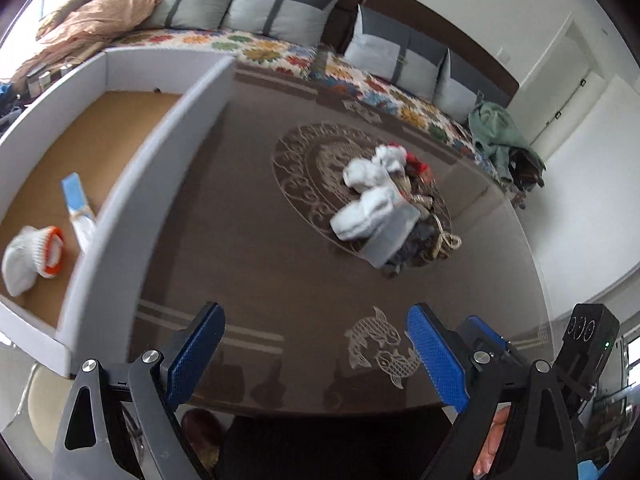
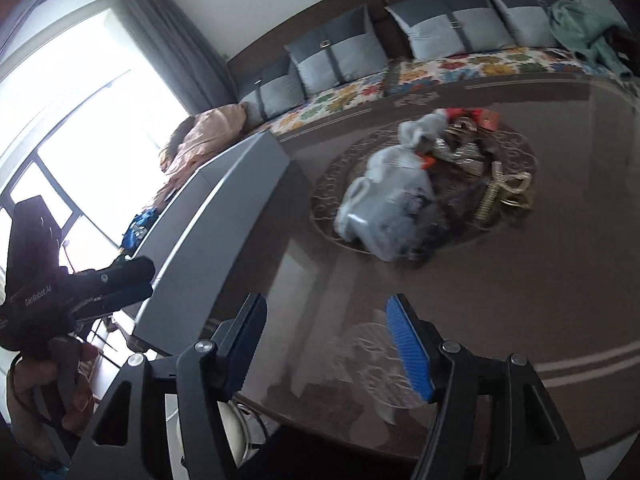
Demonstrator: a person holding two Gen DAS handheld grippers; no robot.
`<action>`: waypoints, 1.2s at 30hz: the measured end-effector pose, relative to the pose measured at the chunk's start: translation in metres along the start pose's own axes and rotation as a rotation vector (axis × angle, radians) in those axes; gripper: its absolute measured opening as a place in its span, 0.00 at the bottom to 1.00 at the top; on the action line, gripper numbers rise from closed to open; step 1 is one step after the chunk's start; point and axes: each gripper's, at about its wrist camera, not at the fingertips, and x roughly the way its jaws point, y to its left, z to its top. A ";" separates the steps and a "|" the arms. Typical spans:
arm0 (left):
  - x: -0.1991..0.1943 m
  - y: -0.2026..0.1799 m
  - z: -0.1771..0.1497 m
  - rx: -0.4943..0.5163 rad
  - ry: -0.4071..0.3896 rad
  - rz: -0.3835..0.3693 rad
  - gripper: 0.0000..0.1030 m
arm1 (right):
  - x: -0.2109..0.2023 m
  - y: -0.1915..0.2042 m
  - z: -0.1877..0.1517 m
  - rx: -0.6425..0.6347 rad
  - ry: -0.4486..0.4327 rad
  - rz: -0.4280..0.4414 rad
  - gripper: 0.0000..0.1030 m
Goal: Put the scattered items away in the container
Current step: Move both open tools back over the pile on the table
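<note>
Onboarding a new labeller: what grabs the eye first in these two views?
The jumbled pile of white socks, red bits and metallic clips at the centre of the glossy brown patterned table. Left of it, the white cardboard box holds a white sock with an orange cuff and a blue-and-white packet. Both blue-padded grippers, left gripper and right gripper, hover open and empty.

A home living room: cushioned sofa [image 1: 280, 20], curtained window [image 2: 80, 92].

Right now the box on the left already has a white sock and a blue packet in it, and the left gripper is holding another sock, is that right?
Not quite. The left gripper is open and holds nothing, as the left wrist view shows. The box does hold a white sock and a blue packet.
</note>
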 end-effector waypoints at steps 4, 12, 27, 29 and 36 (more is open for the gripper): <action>0.038 -0.037 -0.015 0.078 0.102 -0.022 0.91 | -0.018 -0.049 -0.009 0.105 -0.020 -0.056 0.63; 0.060 -0.066 -0.008 0.220 0.099 0.000 0.91 | -0.033 -0.110 -0.021 0.262 -0.012 -0.108 0.63; 0.072 -0.045 0.043 0.201 0.089 -0.043 0.91 | -0.005 -0.083 -0.030 0.183 0.069 -0.092 0.63; 0.072 -0.046 0.047 0.196 0.087 -0.040 0.91 | -0.003 -0.085 -0.031 0.190 0.073 -0.097 0.63; 0.077 -0.078 0.037 0.357 0.091 -0.056 0.91 | -0.002 -0.091 -0.030 0.202 0.064 -0.104 0.63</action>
